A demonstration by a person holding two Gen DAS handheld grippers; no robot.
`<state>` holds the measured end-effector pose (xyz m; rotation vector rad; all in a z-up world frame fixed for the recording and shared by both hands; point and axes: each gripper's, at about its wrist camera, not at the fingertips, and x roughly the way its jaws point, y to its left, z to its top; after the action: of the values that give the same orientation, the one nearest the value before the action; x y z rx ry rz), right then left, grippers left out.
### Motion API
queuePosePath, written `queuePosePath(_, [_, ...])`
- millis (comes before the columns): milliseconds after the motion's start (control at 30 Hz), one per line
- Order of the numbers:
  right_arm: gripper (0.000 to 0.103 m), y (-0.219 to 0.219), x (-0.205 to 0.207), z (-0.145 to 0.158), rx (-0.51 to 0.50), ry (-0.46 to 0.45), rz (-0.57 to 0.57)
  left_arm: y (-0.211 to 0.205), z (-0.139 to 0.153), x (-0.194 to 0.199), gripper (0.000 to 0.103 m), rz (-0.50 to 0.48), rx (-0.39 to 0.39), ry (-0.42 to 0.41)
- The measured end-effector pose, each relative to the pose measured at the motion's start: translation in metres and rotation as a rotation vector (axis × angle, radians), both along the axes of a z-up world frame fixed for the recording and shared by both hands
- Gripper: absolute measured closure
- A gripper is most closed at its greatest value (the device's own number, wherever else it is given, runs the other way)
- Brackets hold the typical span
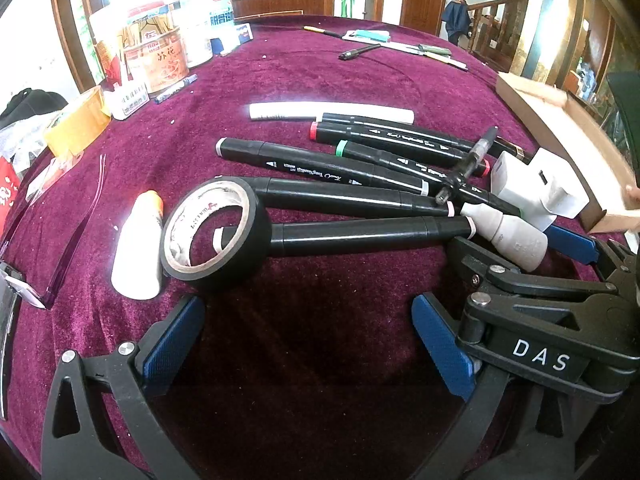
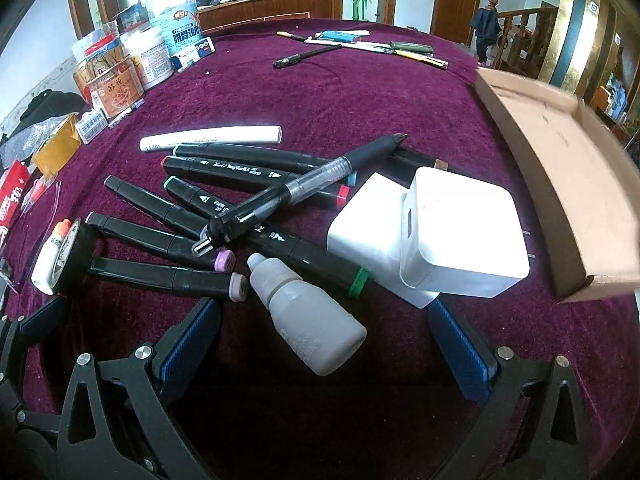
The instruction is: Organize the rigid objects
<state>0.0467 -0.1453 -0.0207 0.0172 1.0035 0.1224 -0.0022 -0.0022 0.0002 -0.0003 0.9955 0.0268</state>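
Several black markers [image 1: 320,168] lie fanned on the purple cloth, and a black-and-clear pen [image 2: 288,192] lies across them. A black tape roll [image 1: 216,232] leans on the marker ends, beside a small white bottle with an orange cap [image 1: 138,248]. My left gripper [image 1: 308,344] is open just short of the tape roll, holding nothing. Two white chargers [image 2: 460,232] sit stacked at the right. A white dropper bottle [image 2: 308,316] lies with its base between the fingers of my open right gripper [image 2: 322,312], untouched by the pads. An open cardboard box [image 2: 560,184] stands at the right.
Jars, cans and small boxes [image 2: 120,68] crowd the back left. More pens [image 2: 360,46] lie at the far side of the table. A white tube [image 2: 212,136] rests behind the markers. Purple-framed glasses [image 1: 60,240] and a yellow tape roll [image 1: 76,120] are at the left.
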Motion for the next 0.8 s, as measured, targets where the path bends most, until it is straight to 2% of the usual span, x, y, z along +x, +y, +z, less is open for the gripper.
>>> queuePosePath(800, [0.002,0.0014,-0.001,-0.0009,0.001,-0.001,-0.001,-0.0014,0.0011,0.0011,0.0,0.006,0.005,0.003])
